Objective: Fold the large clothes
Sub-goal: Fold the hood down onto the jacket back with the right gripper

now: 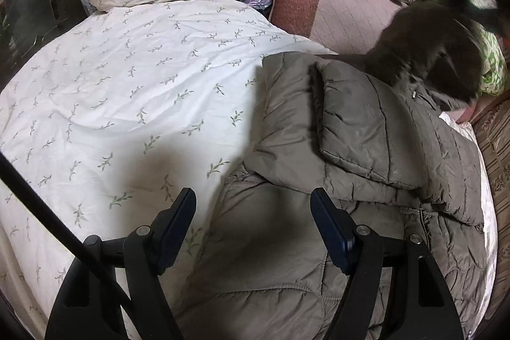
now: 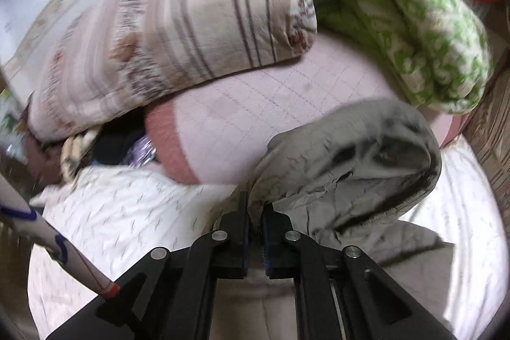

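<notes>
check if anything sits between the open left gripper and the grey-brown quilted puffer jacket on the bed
Nothing visible does. The left gripper hangs open directly over the grey-brown quilted puffer jacket, with only clear air between its fingers and the fabric.

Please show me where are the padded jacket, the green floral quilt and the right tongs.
padded jacket (image 1: 360, 129): left wrist view, on its folded quilted panel.
green floral quilt (image 2: 411, 21): right wrist view, on its rolled middle.
right tongs (image 2: 255, 222): right wrist view, between the tips, shut on jacket fabric.
</notes>
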{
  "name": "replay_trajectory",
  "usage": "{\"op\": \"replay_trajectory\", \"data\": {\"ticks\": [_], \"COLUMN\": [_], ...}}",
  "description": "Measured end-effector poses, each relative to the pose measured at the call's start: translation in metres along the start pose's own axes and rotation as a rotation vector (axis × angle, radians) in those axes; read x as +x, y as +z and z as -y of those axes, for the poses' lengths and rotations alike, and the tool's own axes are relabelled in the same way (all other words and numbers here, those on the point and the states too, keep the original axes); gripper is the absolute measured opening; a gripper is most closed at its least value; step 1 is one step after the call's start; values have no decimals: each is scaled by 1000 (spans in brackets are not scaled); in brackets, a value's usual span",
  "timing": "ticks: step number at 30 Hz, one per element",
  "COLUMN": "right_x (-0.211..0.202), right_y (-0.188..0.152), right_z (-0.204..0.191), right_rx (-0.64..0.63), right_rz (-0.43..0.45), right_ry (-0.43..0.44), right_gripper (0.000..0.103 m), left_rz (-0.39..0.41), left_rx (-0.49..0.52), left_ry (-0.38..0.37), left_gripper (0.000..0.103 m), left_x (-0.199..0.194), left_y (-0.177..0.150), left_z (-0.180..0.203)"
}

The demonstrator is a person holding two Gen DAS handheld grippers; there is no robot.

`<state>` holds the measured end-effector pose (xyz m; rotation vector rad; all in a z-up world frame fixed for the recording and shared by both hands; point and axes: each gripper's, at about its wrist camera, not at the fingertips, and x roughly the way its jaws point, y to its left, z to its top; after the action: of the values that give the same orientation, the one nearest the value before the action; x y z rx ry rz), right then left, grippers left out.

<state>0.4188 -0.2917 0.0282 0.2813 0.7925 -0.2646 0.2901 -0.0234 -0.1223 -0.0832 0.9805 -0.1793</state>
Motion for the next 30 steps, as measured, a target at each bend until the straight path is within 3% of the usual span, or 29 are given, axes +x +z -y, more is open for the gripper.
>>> {"op": "replay_trajectory", "data": {"ticks": [7,12,17,21,26,30], "right_x": [-85,-98,-60,-14,23,15], "right_y": [-95,-165,-215,-227,-233,-230], "right_z": [-2,5,1,-3,-7,-2], "right_rx": [-118,-99,-56,-18,-15,-4], "right_rz": [-26,-90,-196,-244,-256,-220], "right_ry": [65,101,111,93,58,81], "right_gripper": [6,6,6,6,5,8], "left_rz": [41,35,39,40,38,44], "left_rx": [-26,-74,-126,-136,-128,-114], "left_ry": [22,15,22,41,46,61], "left_gripper": [73,73,73,73,73,73], "left_x": [-17,-23,-27,-26,-25,-26], "left_y": [-2,-4,-3,-1,1,1], "left_z": [-12,-28,-44,-48,-45,-39]}}
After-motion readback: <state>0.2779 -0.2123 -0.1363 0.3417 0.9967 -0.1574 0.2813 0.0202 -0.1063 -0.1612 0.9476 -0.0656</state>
